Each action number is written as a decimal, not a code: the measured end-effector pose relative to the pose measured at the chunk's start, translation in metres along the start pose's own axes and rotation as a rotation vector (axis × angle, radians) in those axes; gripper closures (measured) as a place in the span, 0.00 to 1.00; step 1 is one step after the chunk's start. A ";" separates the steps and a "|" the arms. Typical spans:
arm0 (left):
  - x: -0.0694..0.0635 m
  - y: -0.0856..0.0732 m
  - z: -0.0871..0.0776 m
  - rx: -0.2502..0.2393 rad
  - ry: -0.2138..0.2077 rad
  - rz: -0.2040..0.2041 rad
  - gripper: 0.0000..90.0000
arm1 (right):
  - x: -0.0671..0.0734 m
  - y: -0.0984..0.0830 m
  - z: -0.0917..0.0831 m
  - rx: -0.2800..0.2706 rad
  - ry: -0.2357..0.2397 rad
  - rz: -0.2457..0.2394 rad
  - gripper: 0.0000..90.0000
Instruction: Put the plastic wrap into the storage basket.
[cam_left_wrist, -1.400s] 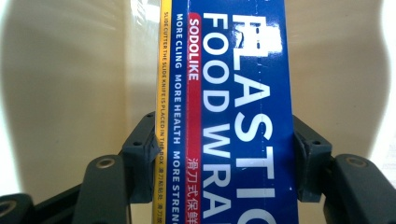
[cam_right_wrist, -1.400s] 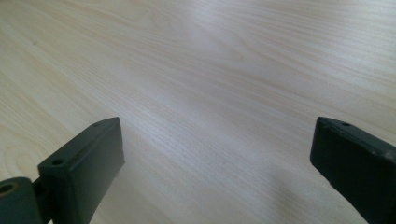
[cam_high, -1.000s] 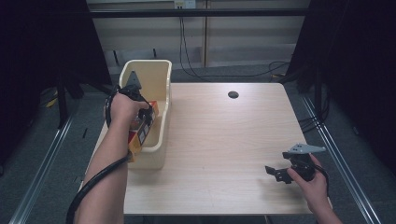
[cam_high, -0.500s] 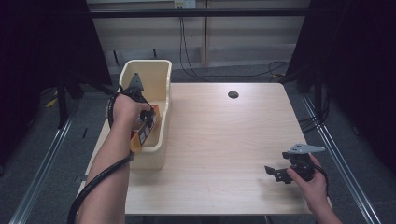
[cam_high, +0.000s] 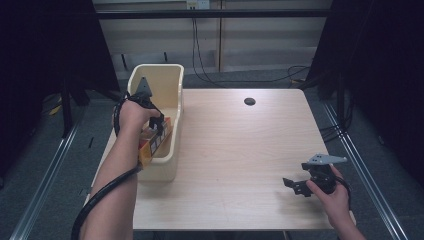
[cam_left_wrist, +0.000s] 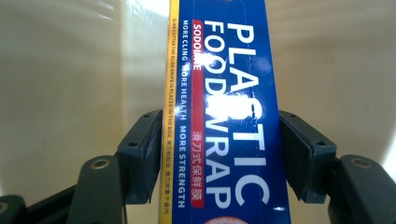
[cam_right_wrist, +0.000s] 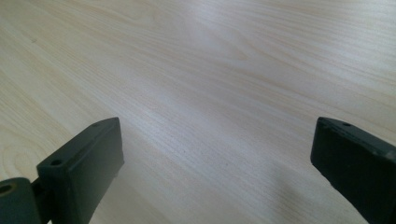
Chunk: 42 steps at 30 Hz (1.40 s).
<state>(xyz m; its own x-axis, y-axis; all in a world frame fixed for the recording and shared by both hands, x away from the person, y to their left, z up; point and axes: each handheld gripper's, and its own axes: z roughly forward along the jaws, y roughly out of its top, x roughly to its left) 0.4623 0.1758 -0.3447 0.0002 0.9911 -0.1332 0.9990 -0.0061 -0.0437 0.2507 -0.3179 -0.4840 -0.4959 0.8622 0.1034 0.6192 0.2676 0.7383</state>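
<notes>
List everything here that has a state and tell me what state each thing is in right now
Left gripper: shut on the plastic wrap box, jaws against its two sides.
Right gripper: open, nothing between the jaws, held low over the table.
Plastic wrap box: gripped, inside the bin.
Bin: upright, open at the top.
Table: bare wood, with a dark round hole near its far edge.

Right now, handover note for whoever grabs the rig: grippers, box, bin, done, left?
Left hand-held gripper: shut on the plastic wrap box, jaws on its long sides, inside the cream bin at the table's left edge.
Right hand-held gripper: open, holding nothing, low over the bare table at its near right.
Done: box gripped.
Left: I cannot tell whether it goes in or comes out; either release it or lift it clear.
</notes>
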 end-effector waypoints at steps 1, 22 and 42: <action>0.000 0.000 0.000 -0.012 0.008 -0.003 0.41 | 0.000 0.000 0.000 -0.001 0.002 -0.002 0.03; -0.010 -0.007 -0.036 -0.100 -0.020 0.039 0.34 | 0.000 -0.001 -0.004 -0.009 0.000 0.001 0.02; -0.025 -0.030 -0.067 -0.207 -0.093 0.116 0.28 | 0.003 0.002 -0.005 -0.015 -0.004 -0.004 0.02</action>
<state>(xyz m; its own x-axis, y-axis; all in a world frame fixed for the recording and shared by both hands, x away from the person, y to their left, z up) 0.4355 0.1599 -0.2734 0.1204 0.9689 -0.2161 0.9804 -0.0819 0.1791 0.2478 -0.3165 -0.4788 -0.4959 0.8628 0.0980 0.6079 0.2644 0.7487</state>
